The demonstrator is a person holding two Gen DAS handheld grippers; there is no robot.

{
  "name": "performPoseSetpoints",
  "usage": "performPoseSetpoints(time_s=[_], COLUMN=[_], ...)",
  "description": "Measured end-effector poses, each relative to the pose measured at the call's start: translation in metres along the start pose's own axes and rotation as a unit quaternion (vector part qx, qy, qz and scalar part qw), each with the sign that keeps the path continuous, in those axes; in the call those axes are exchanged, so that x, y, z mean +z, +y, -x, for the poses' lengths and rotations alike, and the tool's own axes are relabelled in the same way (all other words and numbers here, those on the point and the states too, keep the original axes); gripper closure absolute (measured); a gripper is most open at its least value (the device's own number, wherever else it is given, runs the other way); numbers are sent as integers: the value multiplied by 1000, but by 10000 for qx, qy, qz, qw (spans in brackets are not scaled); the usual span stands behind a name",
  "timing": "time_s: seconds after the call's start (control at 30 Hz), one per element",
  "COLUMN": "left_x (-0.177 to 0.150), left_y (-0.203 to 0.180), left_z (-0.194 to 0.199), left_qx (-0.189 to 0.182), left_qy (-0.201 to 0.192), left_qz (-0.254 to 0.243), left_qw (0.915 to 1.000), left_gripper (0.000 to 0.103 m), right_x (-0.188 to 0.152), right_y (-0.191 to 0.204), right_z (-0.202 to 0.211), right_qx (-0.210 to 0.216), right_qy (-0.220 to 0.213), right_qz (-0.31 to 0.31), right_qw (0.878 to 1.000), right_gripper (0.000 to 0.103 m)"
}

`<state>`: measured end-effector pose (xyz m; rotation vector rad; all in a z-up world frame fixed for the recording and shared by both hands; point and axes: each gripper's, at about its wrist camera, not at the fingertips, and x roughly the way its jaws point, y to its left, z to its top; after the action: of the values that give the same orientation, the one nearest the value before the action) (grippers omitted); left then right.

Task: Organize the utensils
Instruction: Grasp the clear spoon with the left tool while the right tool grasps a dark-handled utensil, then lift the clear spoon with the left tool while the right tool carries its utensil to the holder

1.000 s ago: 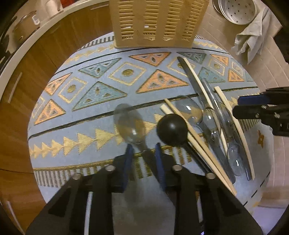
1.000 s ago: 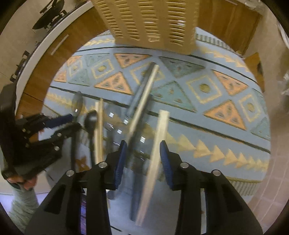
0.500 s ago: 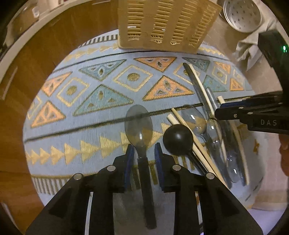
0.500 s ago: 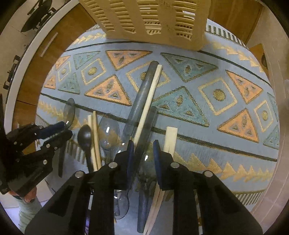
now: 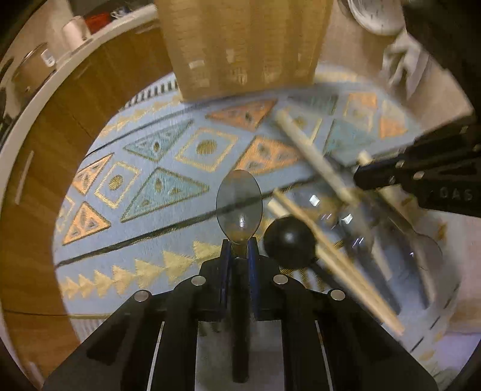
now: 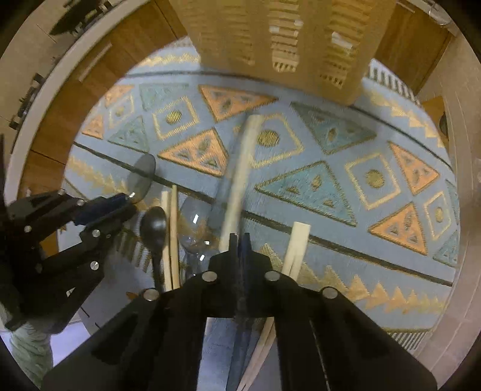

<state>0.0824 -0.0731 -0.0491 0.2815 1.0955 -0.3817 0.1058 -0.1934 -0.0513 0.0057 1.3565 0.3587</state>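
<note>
My left gripper (image 5: 239, 240) points steeply down, its jaws closing with the pads pressed on the handle of a translucent grey spoon (image 5: 239, 204); the bowl sticks out ahead, just above the patterned blue mat (image 5: 150, 186). Beside it lie a black spoon (image 5: 288, 240), a chopstick pair (image 5: 330, 255) and clear spoons (image 5: 345, 216). My right gripper (image 6: 239, 237) stands shut over this pile, and a long pale stick (image 6: 240, 168) runs along its left finger. I cannot tell if anything thin is pinched. The beige slatted basket (image 6: 285, 36) stands at the mat's far edge.
Wooden cabinet fronts (image 5: 75, 99) and a white counter edge curve around the left. A perforated metal dish (image 5: 372, 15) and a crumpled cloth (image 5: 405, 66) lie at the far right. Another flat pale stick (image 6: 297, 243) lies right of my right gripper.
The left jaws narrowed onto the grey spoon's handle and the spoon rose a little. The right gripper moved in over the pile and shut; the long pale stick shifted left.
</note>
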Motion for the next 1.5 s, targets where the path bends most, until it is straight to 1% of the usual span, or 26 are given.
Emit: performPoseSetpoints(time_s=[0.1,0.17,0.2,0.3,0.4,0.5,0.53,0.63,0.7,0.77,0.83,0.9,1.0,1.1,1.2,1.27,1.3,1.33,1.37,1.4,1.43,1.47,1.5], left_x=[0,1,3,3,5,5,3,0,-3,-4,-4,-4,-5,-3,5,15,19,29,36,47,54,64,72], left_y=[4,4,3,-1,-7,-7,-6,-3,0,2,6,8,10,12,14,17,18,21,22,25,26,26,26], left_z=[19,32,41,60,70,72,73,75,77,74,72,69,66,65,71,81,87,99,106,118,126,135,141], left_qx=[-177,-219,-248,-233,-234,-150,-148,-124,-66,-76,-108,-132,-162,-213,-275,-321,-342,-362,-375,-409,-431,-417,-376], left_qy=[-493,-779,-998,-1335,-1525,-1656,-1679,-1700,-1751,-1755,-1737,-1726,-1725,-1767,-1933,-2149,-2257,-2496,-2642,-2933,-3134,-3403,-3571], left_qz=[284,348,366,430,449,421,432,420,383,388,430,453,472,517,560,597,611,648,670,727,761,797,819], left_qw=[9982,9961,9940,9898,9870,9852,9848,9845,9838,9837,9838,9839,9837,9827,9792,9743,9717,9655,9614,9524,9456,9360,9297], left_gripper=[94,94,94,94,94,94,94,94,94,94,93,93,93,93,93,93,93,93,93,93,93,93,93], right_x=[-6,-9,-12,-15,-14,-3,2,12,14,14,16,16,12,10,11,11,12,13,15,17,20,20,24], right_y=[-5,-9,-12,-19,-18,-19,-20,-13,-9,-6,-8,-11,-7,-3,1,6,9,10,10,10,7,3,-3], right_z=[7,10,15,26,26,17,13,-5,-11,-12,-14,-20,-22,-22,-19,2,22,39,64,81,109,123,139], right_qx=[175,270,284,473,265,125,55,-329,-422,-446,-379,-294,-460,-537,-614,-494,-395,-307,-197,-132,-34,10,51], right_qy=[-144,-271,-353,-597,-628,-533,-443,-219,-145,-101,-26,185,324,513,492,44,-314,-612,-1077,-1392,-1927,-2221,-2546], right_qz=[-3,-2,3,-26,-31,-40,-21,143,243,293,212,128,370,515,544,631,649,628,584,554,471,406,321], right_qw=[9997,9993,9990,9971,9977,9985,9990,9991,9987,9985,9991,9993,9977,9959,9954,9968,9966,9957,9923,9886,9801,9742,9665], right_gripper=[102,102,102,102,102,102,102,102,101,101,101,100,100,100,101,102,102,102,102,102,102,102,102])
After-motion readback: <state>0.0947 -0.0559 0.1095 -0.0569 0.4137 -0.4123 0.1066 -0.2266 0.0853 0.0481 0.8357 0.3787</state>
